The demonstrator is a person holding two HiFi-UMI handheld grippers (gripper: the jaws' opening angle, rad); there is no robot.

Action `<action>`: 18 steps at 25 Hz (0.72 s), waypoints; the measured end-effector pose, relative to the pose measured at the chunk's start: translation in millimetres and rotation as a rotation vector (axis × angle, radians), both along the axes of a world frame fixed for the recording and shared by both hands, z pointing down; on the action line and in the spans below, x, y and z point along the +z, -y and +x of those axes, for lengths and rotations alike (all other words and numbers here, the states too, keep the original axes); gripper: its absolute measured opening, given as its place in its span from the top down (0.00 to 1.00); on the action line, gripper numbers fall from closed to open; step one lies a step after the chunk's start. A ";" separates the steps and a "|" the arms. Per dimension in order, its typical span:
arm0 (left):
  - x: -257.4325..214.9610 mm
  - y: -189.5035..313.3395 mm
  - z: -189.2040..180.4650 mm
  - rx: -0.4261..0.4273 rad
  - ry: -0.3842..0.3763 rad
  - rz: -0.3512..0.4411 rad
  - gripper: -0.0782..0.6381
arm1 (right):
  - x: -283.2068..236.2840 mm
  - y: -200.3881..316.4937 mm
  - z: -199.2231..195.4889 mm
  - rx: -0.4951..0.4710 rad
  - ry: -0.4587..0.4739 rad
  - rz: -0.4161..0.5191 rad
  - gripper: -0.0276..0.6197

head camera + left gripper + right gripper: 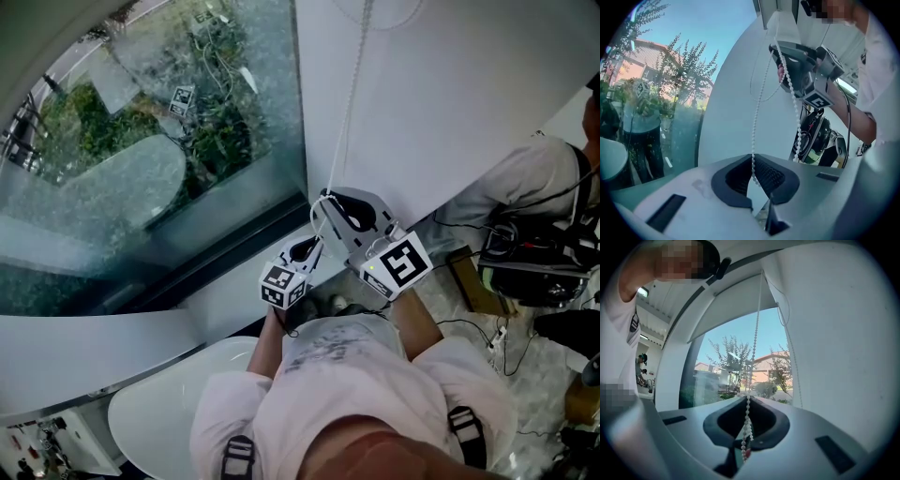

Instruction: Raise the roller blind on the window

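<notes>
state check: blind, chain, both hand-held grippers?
roller blind: lowered, hanging beside bare window glass
bead chain: hanging, clamped at two spots
left hand-held gripper: shut on the bead chain
right hand-held gripper: shut on the bead chain, higher up

In the head view the bead chain (350,103) runs off the top edge, so its upper end is out of sight. The blind (450,84) is cut by the top and right edges. A person (534,173) at the far right is cropped by the frame.

A rounded white object (159,412) at the near left is partly hidden by the wearer's shoulder and cannot be identified.

In the left gripper view the chain's lower end vanishes between the pads of the left gripper (756,178). A figure (640,122) at the glass (684,136) is too blurred to say whether it is a reflection.
</notes>
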State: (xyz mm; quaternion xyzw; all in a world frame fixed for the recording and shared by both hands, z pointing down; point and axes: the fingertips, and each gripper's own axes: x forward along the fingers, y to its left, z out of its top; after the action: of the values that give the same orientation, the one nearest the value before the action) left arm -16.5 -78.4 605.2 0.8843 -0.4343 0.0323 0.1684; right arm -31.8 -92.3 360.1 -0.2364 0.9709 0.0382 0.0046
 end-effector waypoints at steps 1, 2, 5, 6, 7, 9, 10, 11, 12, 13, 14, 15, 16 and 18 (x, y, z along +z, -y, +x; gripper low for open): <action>-8.1 -0.4 -2.0 -0.006 -0.004 0.012 0.87 | -0.6 -0.6 -0.4 -0.001 -0.009 0.006 0.86; -18.0 -1.0 -3.5 -0.010 -0.009 0.026 0.87 | -1.5 -1.2 -0.8 -0.002 -0.016 0.011 0.86; -54.4 -2.9 -6.2 -0.007 -0.021 0.078 0.87 | -5.0 -1.1 -1.8 -0.001 -0.025 0.021 0.86; -66.5 -3.0 -6.9 -0.002 -0.025 0.094 0.87 | -5.8 -0.3 -2.2 -0.001 -0.025 0.023 0.86; -77.4 -3.1 -7.5 0.004 -0.028 0.107 0.85 | -5.8 0.7 -2.6 -0.001 -0.026 0.025 0.86; -97.0 -4.8 -9.2 0.018 -0.037 0.129 0.80 | -3.8 2.7 -2.8 -0.002 -0.029 0.027 0.86; -107.1 -6.6 -11.1 0.019 -0.043 0.141 0.80 | -2.6 3.4 -2.7 -0.002 -0.031 0.029 0.86; -118.4 -8.6 -13.8 0.017 -0.051 0.157 0.79 | -1.7 3.9 -2.6 -0.002 -0.032 0.030 0.86; -131.4 -10.4 -17.0 0.012 -0.060 0.177 0.79 | -1.2 4.2 -2.4 -0.002 -0.033 0.031 0.86; -146.1 -11.5 -20.2 0.006 -0.068 0.203 0.79 | -1.1 4.6 -2.2 -0.002 -0.033 0.032 0.86; -162.2 -12.1 -23.3 -0.001 -0.075 0.234 0.79 | -1.2 5.1 -1.8 0.000 -0.032 0.033 0.86; -179.2 -12.4 -26.2 -0.005 -0.077 0.268 0.79 | -1.4 5.6 -1.6 0.002 -0.031 0.034 0.86; -197.0 -12.7 -29.0 -0.009 -0.079 0.304 0.79 | -1.5 5.9 -1.5 0.004 -0.030 0.034 0.86; -233.3 -12.2 -32.3 -0.016 -0.079 0.372 0.79 | -1.2 5.4 -1.4 0.005 -0.030 0.035 0.86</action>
State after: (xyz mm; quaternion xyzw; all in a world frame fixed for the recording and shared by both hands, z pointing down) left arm -48.7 -66.3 372.0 0.8974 -0.4327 -0.0847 0.0190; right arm -33.2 -97.7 358.9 -0.2383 0.9694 0.0585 -0.0059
